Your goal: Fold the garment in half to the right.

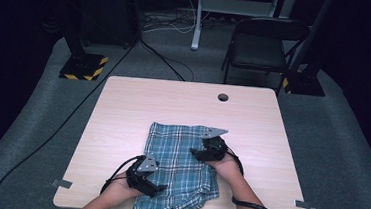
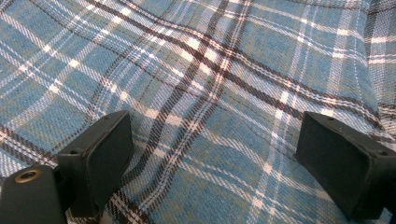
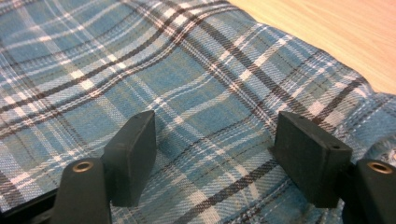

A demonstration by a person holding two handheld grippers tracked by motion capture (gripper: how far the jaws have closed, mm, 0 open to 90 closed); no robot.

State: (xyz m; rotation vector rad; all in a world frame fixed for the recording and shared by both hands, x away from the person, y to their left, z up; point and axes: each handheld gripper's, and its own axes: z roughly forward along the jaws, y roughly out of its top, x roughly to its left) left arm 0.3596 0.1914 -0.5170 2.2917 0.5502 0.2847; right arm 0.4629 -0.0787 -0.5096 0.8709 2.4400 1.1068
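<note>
High view. A pale wooden table [image 1: 123,109] carries a blue plaid cloth [image 1: 177,149] lying from the middle toward six o'clock, its lower hem drooping just past the near table edge. Bare tabletop lies open at nine, twelve and three o'clock of the cloth; a round cable hole [image 1: 222,97] sits at twelve o'clock, well apart from the fabric. A black chair [image 1: 261,43] stands on the floor beyond the far edge.

The cloth is woven in teal checks crossed by dark brown and white lines, roughly flat, with rumpled folds near its lower right corner.

The left gripper [image 1: 159,187] rests over the cloth's seven o'clock corner; in the left gripper view [image 2: 212,154] its jaws stand wide apart above the fabric, nothing between the pads. The right gripper [image 1: 193,153] lies at the cloth's three o'clock edge; in the right gripper view [image 3: 212,154] its jaws likewise stand apart, clasping nothing, fabric beneath them and bare table at one o'clock.
</note>
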